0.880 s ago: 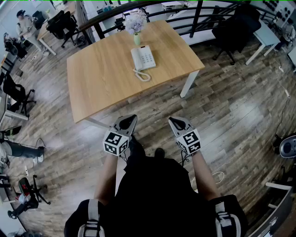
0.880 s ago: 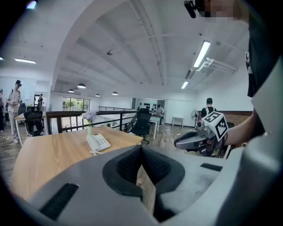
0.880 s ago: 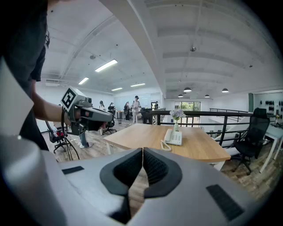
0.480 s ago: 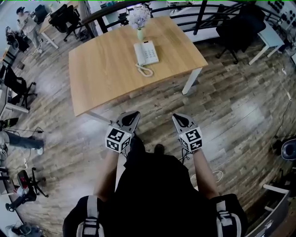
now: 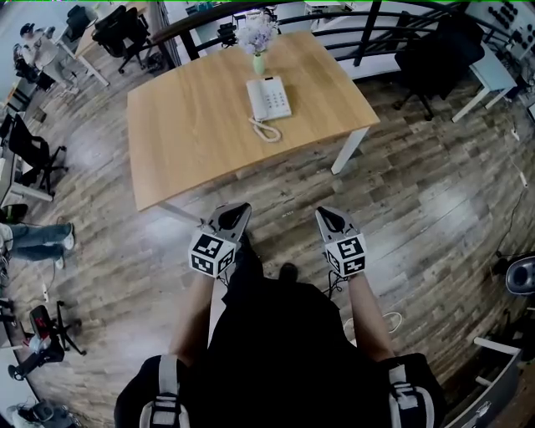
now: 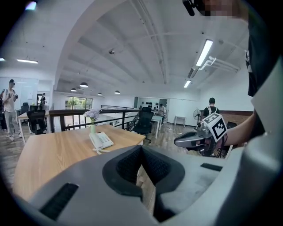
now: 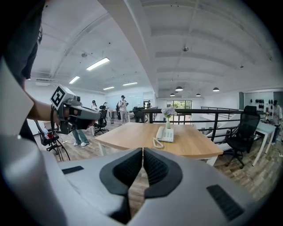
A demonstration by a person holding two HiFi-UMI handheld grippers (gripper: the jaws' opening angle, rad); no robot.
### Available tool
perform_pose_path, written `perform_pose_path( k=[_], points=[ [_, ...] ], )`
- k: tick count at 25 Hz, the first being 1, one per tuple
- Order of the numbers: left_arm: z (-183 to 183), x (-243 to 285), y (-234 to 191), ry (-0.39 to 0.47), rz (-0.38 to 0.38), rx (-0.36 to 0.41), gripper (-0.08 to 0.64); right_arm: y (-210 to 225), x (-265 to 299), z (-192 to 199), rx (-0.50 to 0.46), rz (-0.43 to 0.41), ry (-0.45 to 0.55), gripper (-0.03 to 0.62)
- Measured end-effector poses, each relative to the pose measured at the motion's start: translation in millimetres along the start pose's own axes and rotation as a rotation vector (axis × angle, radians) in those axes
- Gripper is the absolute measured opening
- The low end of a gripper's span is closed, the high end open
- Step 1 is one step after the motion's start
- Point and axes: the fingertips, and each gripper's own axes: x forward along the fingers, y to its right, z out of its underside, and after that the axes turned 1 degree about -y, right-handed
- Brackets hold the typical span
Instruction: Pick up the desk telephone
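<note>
A white desk telephone [image 5: 268, 99] with a coiled cord [image 5: 265, 130] lies on the far half of a light wooden table [image 5: 192, 125]. It also shows small in the left gripper view as the telephone [image 6: 101, 141] and in the right gripper view as the telephone [image 7: 166, 133]. My left gripper [image 5: 236, 212] and right gripper [image 5: 323, 217] hang over the floor just short of the table's near edge, well short of the phone. Both are shut with nothing between the jaws. The left gripper [image 6: 141, 148] and right gripper [image 7: 143, 151] point toward the table.
A small vase of pale flowers [image 5: 256, 40] stands just behind the phone. A dark railing [image 5: 334, 25] runs behind the table. Black office chairs [image 5: 430, 50] stand at the right and back left. A person [image 5: 33, 238] is at the left edge, others stand far off.
The table and phone have shifted slightly in the head view as the head moved. Both grippers stay shut, in almost the same place.
</note>
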Motion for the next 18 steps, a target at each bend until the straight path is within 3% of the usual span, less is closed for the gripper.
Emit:
perform_pose_path(
  k=[8,18],
  points=[
    [10.5,-0.8,-17.7,-0.017,0.001,-0.035,0.021,-5.3,16.7,1.1,0.004,0.003,-0.029,0.026],
    [-13.0,30.4,-62.9,0.015,0.03,-0.044,0.021,19.0,49.8,-21.2,0.01,0.051,-0.044,0.026]
  ],
)
